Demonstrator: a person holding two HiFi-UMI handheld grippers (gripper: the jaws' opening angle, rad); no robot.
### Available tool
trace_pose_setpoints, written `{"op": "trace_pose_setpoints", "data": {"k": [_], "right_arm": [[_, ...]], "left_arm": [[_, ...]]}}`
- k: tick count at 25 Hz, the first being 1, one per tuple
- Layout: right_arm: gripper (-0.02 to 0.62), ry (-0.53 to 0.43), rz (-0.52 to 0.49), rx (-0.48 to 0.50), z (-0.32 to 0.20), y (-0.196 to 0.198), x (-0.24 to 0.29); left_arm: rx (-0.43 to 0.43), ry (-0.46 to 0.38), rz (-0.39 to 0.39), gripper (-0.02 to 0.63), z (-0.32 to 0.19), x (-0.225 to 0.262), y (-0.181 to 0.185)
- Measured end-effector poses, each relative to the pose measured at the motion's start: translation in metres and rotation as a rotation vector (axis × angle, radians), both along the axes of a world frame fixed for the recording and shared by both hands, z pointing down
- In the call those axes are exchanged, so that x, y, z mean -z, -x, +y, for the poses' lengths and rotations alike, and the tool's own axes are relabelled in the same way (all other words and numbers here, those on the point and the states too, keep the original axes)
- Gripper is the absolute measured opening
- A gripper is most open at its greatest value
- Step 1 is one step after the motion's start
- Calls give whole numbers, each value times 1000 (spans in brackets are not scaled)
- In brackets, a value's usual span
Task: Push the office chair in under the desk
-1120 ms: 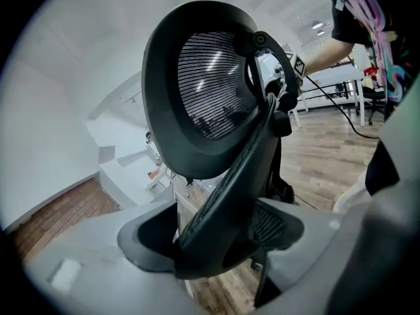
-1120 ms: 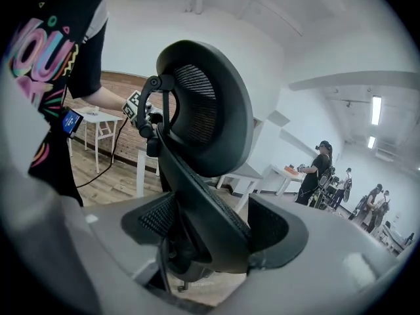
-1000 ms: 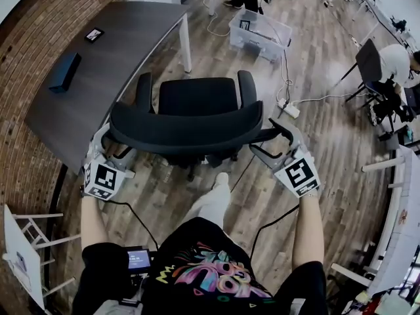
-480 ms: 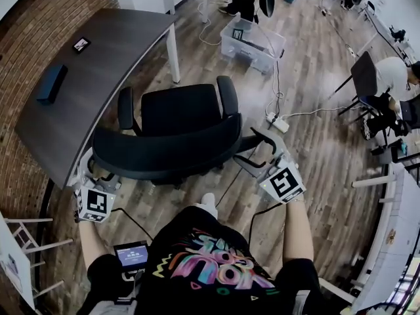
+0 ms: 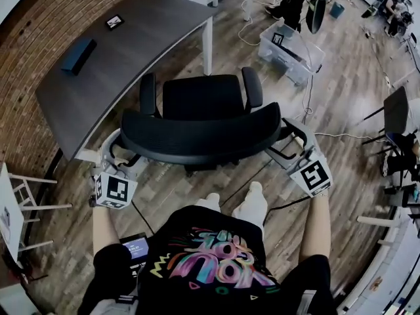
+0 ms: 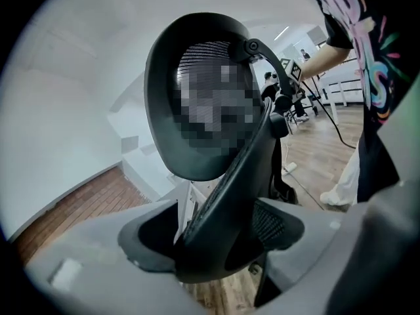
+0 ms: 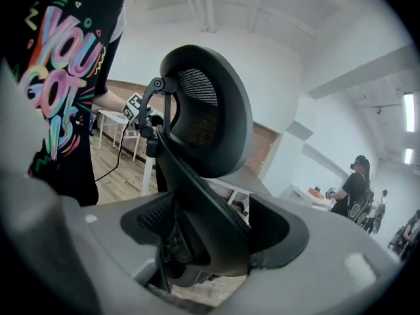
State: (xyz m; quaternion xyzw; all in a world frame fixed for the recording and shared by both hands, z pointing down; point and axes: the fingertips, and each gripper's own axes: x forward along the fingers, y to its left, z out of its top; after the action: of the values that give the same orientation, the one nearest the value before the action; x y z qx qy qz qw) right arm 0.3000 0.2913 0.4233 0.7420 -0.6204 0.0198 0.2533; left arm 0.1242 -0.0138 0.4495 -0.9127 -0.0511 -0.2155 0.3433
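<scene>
Overall, the office chair (image 5: 200, 120) stands on the wood floor (image 5: 341, 110) in front of the dark curved desk (image 5: 131, 51), its seat not under the top. The seat faces away from the person, and the left armrest (image 5: 147, 94) lies just beside the desk edge. A white desk leg (image 5: 208, 44) stands just beyond the front of the seat. On the desk lie a blue box (image 5: 79, 54) and a small black item (image 5: 114, 22), well apart from each other. A clear plastic bin (image 5: 292, 51) sits on the floor ahead and to the right, with cables (image 5: 308, 104) running past it. A brick wall (image 5: 33, 38) backs the desk.

The person stands directly behind the chair, both forearms reaching forward and spread to either end of the backrest (image 5: 200, 140). White shoes (image 5: 252, 195) show just behind the chair base.

The left hand-held gripper (image 5: 120, 151) meets the left end of the backrest. In the left gripper view, the left hand-held gripper (image 6: 216, 241) has the backrest rim (image 6: 223, 195) between its jaws, closed onto it. The headrest (image 6: 197, 44) rises beyond.

The right hand-held gripper (image 5: 289, 143) meets the right end of the backrest. In the right gripper view, the right hand-held gripper (image 7: 210, 235) is likewise clamped on the backrest rim (image 7: 197, 209), both pads against it. Another person (image 7: 351, 192) stands in the background there.
</scene>
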Motion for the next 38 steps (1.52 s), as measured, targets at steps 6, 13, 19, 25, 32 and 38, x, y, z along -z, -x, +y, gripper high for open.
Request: {"op": "trace_pose_setpoints", "data": {"k": [6,13,19,25,32,38], "right_arm": [[354,5,27,100,5,-51,-1],[353,-22,5,249,4,-97,10],[351,-15,8,369,2,-137,15],[351,-2,17,419,-8,-156,15],[351,20,1,459,-31,-161,11],[350,19,-2,524,-73,-172,8]], "left_arm": [[110,-3,-22,356,21,2,-22],[282,16,-36,359,55,11,-30],[384,26,-22,364,79,14,-46],[434,50,-27,365,80,9,-52],[483,45,-37,365,73,11,-46],[558,54,-35,365,49,5,-42]]}}
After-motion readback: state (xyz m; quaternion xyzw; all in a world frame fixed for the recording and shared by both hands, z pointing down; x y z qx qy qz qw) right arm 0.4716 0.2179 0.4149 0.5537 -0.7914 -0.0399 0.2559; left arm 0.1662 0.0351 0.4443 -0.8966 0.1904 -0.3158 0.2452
